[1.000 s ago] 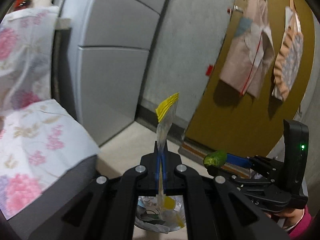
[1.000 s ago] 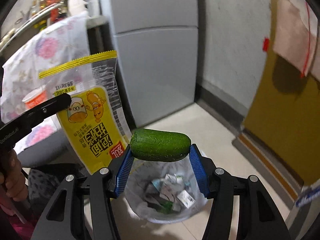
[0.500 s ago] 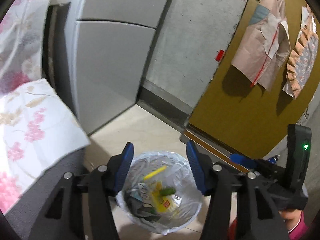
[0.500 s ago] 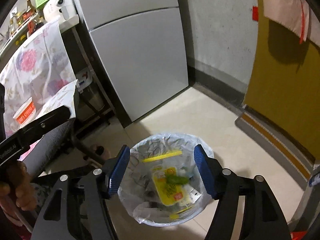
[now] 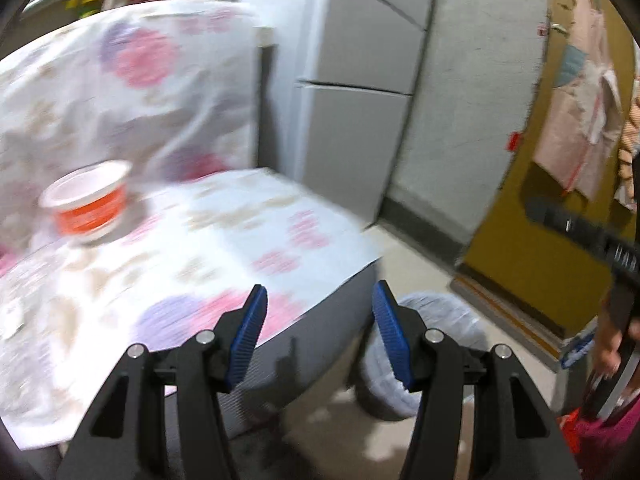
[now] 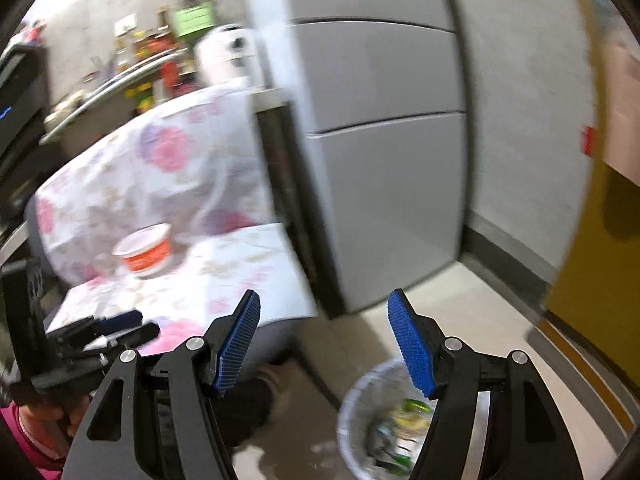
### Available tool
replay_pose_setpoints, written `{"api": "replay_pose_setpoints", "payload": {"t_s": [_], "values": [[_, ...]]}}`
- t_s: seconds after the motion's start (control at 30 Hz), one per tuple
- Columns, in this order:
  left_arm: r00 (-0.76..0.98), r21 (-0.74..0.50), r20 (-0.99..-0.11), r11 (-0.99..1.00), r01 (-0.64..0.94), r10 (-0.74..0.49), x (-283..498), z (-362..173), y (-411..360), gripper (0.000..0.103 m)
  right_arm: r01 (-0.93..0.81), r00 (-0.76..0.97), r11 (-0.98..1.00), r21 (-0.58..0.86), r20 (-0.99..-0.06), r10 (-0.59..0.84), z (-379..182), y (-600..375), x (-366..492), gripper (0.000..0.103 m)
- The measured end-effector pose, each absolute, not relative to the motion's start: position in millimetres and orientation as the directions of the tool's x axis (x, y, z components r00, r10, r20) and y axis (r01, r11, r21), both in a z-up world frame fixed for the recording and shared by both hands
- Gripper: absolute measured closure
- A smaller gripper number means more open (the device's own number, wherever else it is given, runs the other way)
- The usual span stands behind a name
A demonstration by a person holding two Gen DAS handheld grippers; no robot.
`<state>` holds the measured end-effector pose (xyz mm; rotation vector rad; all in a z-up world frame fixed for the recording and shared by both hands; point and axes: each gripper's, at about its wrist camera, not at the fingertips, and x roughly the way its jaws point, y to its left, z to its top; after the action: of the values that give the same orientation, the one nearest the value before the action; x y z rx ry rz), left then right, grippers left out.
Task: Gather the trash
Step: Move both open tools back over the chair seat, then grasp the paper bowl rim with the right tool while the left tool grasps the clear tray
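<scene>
both the left tool (image 5: 318,330) and right tool (image 6: 324,342) gape wide, holding nothing. the trash bin (image 6: 360,408) at 5 o'clock already holds wrappers; an orange cup (image 5: 86,204) at 10 o'clock on the floral surface (image 5: 240,232) probably remains to collect.

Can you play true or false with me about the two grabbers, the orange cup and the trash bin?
1. The left gripper is holding a yellow snack bag. False: it is open and holds nothing.
2. The orange cup stands on the flowery cloth. True.
3. The right gripper is open. True.
4. The trash bin is on top of the fridge. False: it stands on the floor.
</scene>
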<state>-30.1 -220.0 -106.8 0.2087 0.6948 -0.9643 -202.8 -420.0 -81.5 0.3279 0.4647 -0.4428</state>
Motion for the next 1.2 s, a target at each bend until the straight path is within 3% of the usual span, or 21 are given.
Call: {"api": "replay_pose_setpoints", "payload": {"t_s": [0.33,0.53,0.6,0.67,0.73,0.93,1.07,1.2], "values": [[0.566,-0.096,-0.642,0.787,0.610,-0.517,14,-107,-91,0.045,0.192,0.833,0.967,0.168,-0.549,-0.070,-79,-314,-81,0.036],[0.655,-0.101,-0.641,0.889,0.446,-0.401,52,-104,-21,0.044,0.107,0.832,0.986,0.125,-0.554,-0.020,-83,-268,-27,0.038],[0.671,-0.103,-0.645,0.911,0.400,-0.367,63,-106,-5,0.044,0.101,0.835,0.989,0.109,-0.550,-0.025,-85,-262,-17,0.050],[0.685,-0.101,-0.649,0.930,0.355,-0.331,73,-108,8,0.044,0.092,0.834,0.991,0.092,-0.551,-0.026,-87,-256,-10,0.071],[0.685,-0.104,-0.655,0.936,0.335,-0.318,77,-110,17,0.044,0.084,0.826,0.993,0.079,-0.563,-0.025,-89,-253,-2,0.080],[0.686,-0.107,-0.675,0.956,0.272,-0.270,103,-113,31,0.044,0.076,0.794,0.992,0.101,-0.609,0.001,-94,-255,43,0.077],[0.691,-0.086,-0.685,0.967,0.239,-0.231,124,-116,34,0.044,0.098,0.780,0.988,0.118,-0.626,-0.002,-94,-261,80,0.063],[0.695,-0.064,-0.694,0.978,0.199,-0.187,145,-120,38,0.044,0.121,0.763,0.990,0.067,-0.644,-0.050,-95,-261,125,0.063]]}}
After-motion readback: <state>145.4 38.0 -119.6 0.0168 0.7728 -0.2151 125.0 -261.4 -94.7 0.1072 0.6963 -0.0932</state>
